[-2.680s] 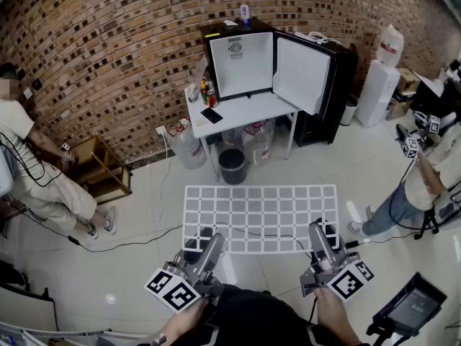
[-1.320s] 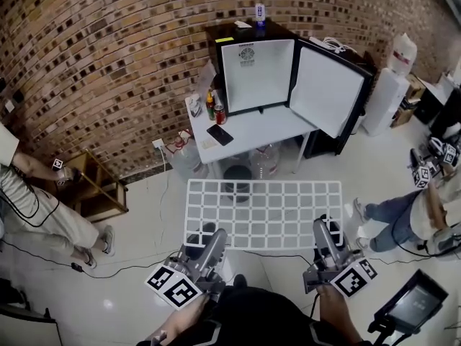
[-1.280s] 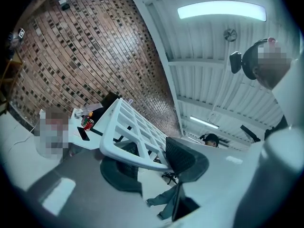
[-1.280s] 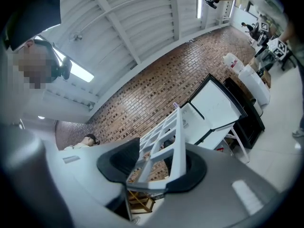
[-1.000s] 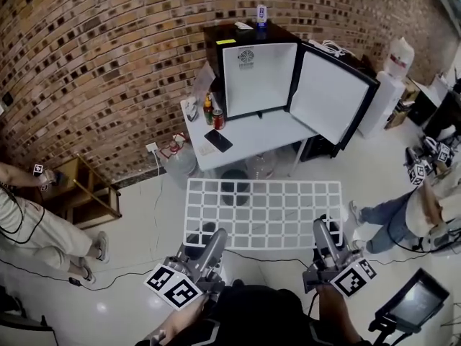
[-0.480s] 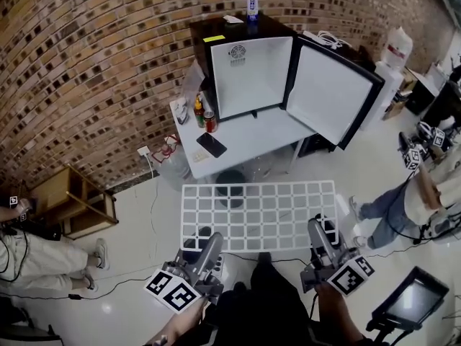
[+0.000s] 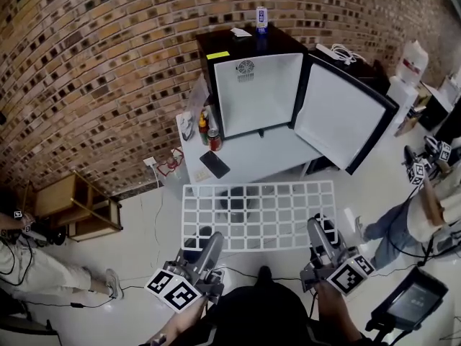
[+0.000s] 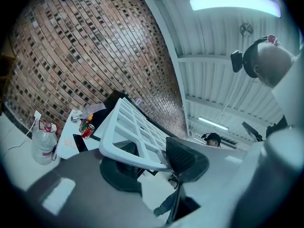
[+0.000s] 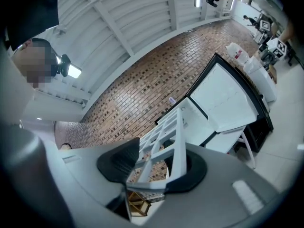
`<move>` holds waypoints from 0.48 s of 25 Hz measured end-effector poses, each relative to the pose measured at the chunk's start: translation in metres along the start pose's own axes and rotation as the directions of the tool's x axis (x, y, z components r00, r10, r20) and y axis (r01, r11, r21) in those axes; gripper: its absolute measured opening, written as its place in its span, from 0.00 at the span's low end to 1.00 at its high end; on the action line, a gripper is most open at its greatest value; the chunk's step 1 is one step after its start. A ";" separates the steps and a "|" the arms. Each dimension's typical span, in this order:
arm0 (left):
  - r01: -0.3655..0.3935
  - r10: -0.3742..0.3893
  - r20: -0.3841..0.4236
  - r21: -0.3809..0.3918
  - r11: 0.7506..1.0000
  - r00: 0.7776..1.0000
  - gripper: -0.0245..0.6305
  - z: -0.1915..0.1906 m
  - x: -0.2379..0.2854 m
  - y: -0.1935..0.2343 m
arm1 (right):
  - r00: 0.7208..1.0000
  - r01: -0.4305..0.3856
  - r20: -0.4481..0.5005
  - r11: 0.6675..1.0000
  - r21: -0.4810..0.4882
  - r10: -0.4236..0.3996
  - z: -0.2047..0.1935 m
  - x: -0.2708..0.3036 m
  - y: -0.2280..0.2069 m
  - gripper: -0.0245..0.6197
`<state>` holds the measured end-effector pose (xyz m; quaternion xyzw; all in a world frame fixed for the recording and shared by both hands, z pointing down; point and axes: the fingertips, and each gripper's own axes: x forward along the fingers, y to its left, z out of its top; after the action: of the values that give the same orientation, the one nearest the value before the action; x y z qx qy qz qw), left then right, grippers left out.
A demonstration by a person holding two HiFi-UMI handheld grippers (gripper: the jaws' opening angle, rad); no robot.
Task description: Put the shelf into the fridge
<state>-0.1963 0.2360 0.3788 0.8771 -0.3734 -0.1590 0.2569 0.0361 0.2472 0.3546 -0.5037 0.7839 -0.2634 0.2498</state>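
Since the earlier frames the fridge (image 7: 256,92) and its worktop (image 7: 270,153) have drawn nearer and sit larger in the head view, and the bystander at the left has slid out to the very edge. The shelf (image 7: 259,215) has kept its place between the two tools.

It is a white grid held flat in the air in front of the person, long side across the view. Its far edge shows just short of the worktop's near edge. The left tool (image 7: 207,242) grips the near edge close to the left corner, and the right tool (image 7: 319,229) grips the same edge close to the right corner.

In the left gripper view the shelf's rim runs between the dark pads (image 8: 186,158), which are clamped onto it. The right gripper view shows the same: both pads (image 9: 118,163) pressed on the white rim, with the grid stretching away toward the fridge.

The fridge (black outside, white inside) stands on the worktop against the brick wall (image 7: 108,56). Its door (image 7: 344,117) is swung wide open to the right. A tall can (image 7: 261,16) stands on its top. Left of it on the worktop are bottles (image 7: 204,125) and a red can (image 7: 213,140), and a dark phone (image 7: 214,164) lies flat near the front edge.
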 end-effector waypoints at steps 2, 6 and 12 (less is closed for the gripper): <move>-0.005 0.005 0.002 -0.001 1.000 1.000 0.26 0.000 0.015 -0.001 | 1.000 -0.010 -0.004 0.999 -0.046 0.010 0.008 0.004 -0.021 0.30; -0.019 0.019 0.000 -0.004 1.000 1.000 0.26 0.001 0.041 0.002 | 1.000 -0.021 -0.004 0.997 -0.070 0.021 0.023 0.016 -0.045 0.30; -0.030 0.030 -0.016 -0.002 1.000 0.999 0.26 -0.005 0.084 0.006 | 1.000 -0.004 -0.024 0.999 -0.053 0.003 0.040 0.032 -0.084 0.30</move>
<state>-0.1411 0.1727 0.3789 0.8723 -0.3841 -0.1487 0.2634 0.1058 0.1811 0.3772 -0.5055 0.7944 -0.2482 0.2275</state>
